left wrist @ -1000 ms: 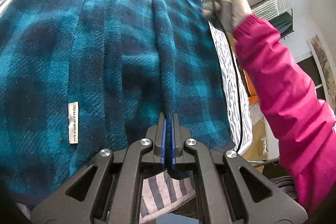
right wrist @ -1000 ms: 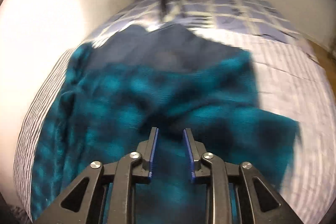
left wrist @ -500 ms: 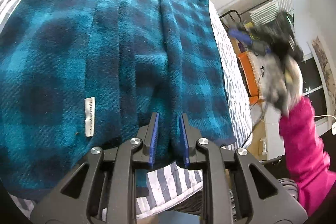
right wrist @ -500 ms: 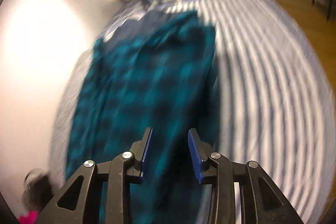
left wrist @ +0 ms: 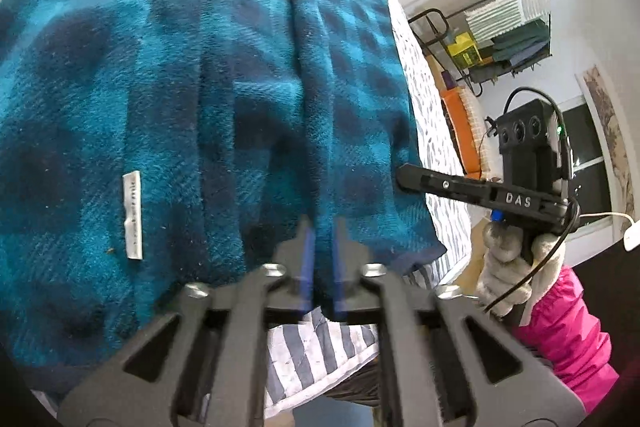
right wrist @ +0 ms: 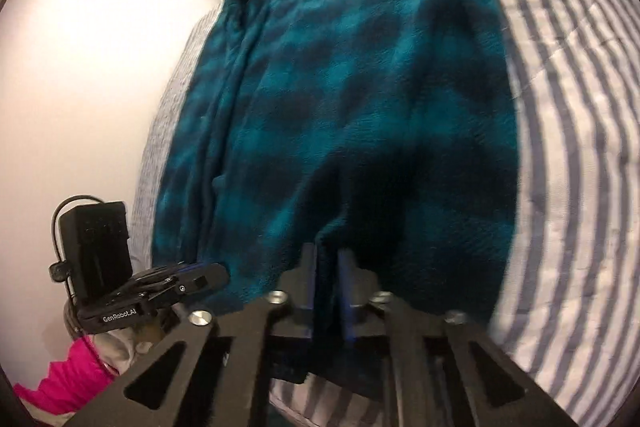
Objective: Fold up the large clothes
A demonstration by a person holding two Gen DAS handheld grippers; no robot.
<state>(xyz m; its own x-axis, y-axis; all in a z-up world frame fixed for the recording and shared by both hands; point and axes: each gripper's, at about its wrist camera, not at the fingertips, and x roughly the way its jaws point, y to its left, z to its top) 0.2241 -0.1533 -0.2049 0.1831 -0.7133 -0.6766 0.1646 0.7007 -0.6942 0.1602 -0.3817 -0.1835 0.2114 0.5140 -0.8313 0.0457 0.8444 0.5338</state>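
Note:
A teal and navy plaid fleece garment [left wrist: 240,87] lies spread lengthwise on the striped bed, with a white label [left wrist: 133,215] near its hem. My left gripper [left wrist: 320,227] is at the near hem, its jaws closing, and its blue pads pinch a ridge of the fabric. In the right wrist view the garment [right wrist: 340,87] stretches away from my right gripper [right wrist: 326,251], whose jaws are also closing with dark hem fabric pressed between the pads. Each gripper shows in the other's view: the right gripper [left wrist: 404,173] at the garment's right edge, the left gripper [right wrist: 200,275] at its left corner.
The striped bed cover [right wrist: 568,147] extends wide to the right of the garment. A white wall [right wrist: 100,67] runs along the bed's left side. A gloved hand [left wrist: 508,267] and pink sleeve [left wrist: 560,339] hold the right gripper. A clothes rack [left wrist: 508,39] stands beyond the bed.
The right gripper swung from the garment's far end back to the near hem beside the left one and closed on fabric. The left jaws parted briefly, then closed on the hem again.

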